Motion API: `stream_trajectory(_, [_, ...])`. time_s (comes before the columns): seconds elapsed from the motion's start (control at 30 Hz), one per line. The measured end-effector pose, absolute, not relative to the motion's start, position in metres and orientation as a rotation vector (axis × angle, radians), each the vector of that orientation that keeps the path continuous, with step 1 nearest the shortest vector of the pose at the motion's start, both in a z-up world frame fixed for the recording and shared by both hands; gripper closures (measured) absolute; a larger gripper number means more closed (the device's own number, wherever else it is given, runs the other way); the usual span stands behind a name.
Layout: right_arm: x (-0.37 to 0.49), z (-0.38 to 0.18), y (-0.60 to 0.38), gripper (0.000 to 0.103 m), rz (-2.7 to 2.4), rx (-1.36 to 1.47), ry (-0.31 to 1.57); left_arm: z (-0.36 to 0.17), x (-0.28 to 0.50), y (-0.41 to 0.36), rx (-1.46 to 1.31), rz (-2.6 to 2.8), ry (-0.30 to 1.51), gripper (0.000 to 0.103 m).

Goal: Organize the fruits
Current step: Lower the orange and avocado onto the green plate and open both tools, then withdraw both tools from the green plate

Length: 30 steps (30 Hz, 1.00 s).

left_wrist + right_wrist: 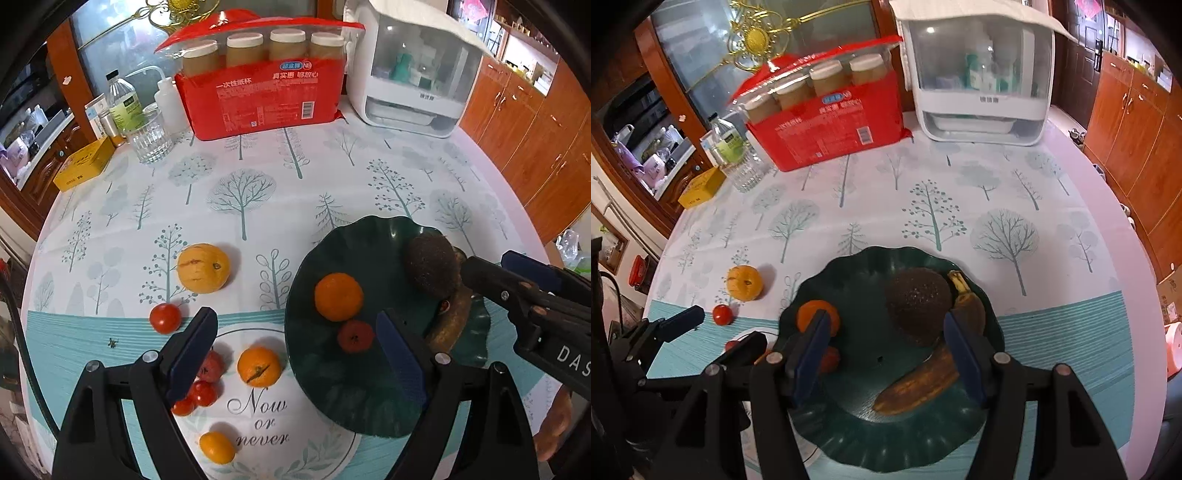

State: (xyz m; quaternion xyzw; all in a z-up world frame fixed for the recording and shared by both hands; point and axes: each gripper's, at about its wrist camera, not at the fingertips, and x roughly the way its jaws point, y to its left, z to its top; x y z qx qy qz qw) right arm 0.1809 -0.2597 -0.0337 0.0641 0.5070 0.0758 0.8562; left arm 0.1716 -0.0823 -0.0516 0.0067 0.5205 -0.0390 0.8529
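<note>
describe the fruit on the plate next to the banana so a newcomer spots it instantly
Find the dark green scalloped plate on the tree-print tablecloth. On its right half, touching the brown overripe banana, sits the avocado. It is the only dark, rough, pebbly fruit; the others on the plate are smooth orange or red.

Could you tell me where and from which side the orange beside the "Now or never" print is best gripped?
Probably from above, across the widest middle of the orange: it is round, with its stem scar facing up. Set the fingers front and back, because small red fruits crowd its left and the green plate rim lies near its right.
</note>
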Motion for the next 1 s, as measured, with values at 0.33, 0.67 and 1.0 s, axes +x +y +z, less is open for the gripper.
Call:
stream_trajectory(0.33, [0.147, -0.007, -0.244, 0.039, 0.16, 0.116, 1.038, -0.012, 0.139, -0.063, 0.011, -0.1, 1.028, 0.016])
stream_trajectory(0.67, [0.101, 0.02, -0.21, 0.039, 0.142, 0.076, 0.98, 0.008, 0.111, -0.026, -0.02, -0.103, 1.03, 0.016])
stream_trajectory(1.0, [0.075, 0.045, -0.168, 0.039, 0.117, 0.064, 0.916, 0.024, 0.092, 0.029, 0.025, -0.046, 0.983, 0.016])
